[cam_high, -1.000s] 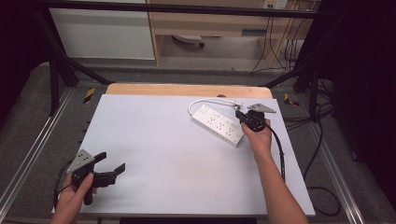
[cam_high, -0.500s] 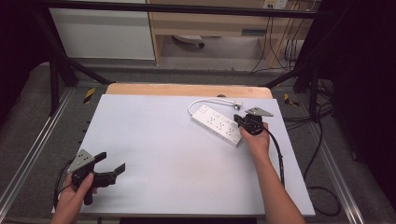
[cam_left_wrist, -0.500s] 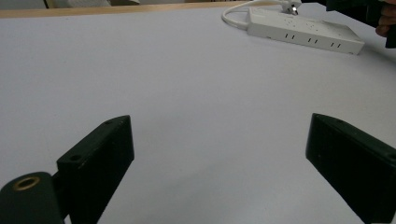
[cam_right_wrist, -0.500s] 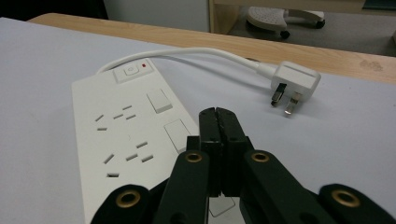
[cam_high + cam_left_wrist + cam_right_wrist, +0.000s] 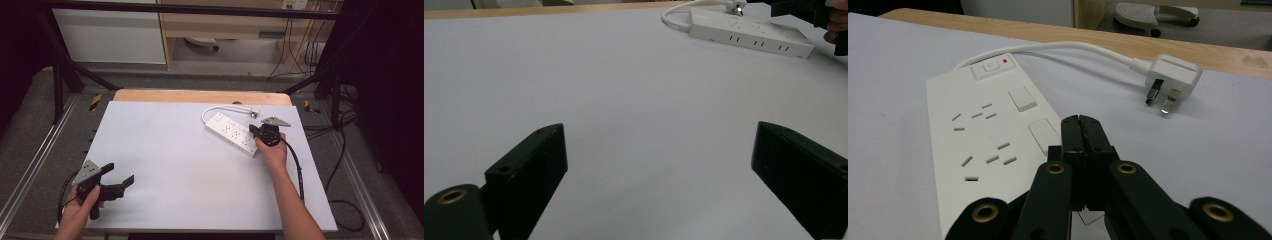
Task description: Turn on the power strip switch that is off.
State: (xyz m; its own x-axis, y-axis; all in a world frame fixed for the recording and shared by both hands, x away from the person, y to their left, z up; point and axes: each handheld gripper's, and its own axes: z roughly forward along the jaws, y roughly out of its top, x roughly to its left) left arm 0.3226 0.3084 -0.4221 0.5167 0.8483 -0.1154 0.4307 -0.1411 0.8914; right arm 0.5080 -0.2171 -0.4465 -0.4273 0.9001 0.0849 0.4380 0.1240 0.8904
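Two jaws pressed flat together, nothing between them: that is how we see the right gripper (image 5: 1081, 122), its tips over the near edge of the white power strip (image 5: 983, 145), beside one of the strip's flat white rocker switches (image 5: 1044, 134). In the high view the right gripper (image 5: 256, 131) sits at the strip's (image 5: 231, 132) right-hand end, the hand (image 5: 272, 152) just behind it. Beyond the strip's switch end, its short white cable (image 5: 1058, 47) curves round to the plug (image 5: 1173, 75), which lies on its side just past the strip with its pins showing. Well apart from the strip, at the near left corner of the table (image 5: 200, 195), we find the left gripper (image 5: 120, 175) with its jaws spread wide over bare surface.
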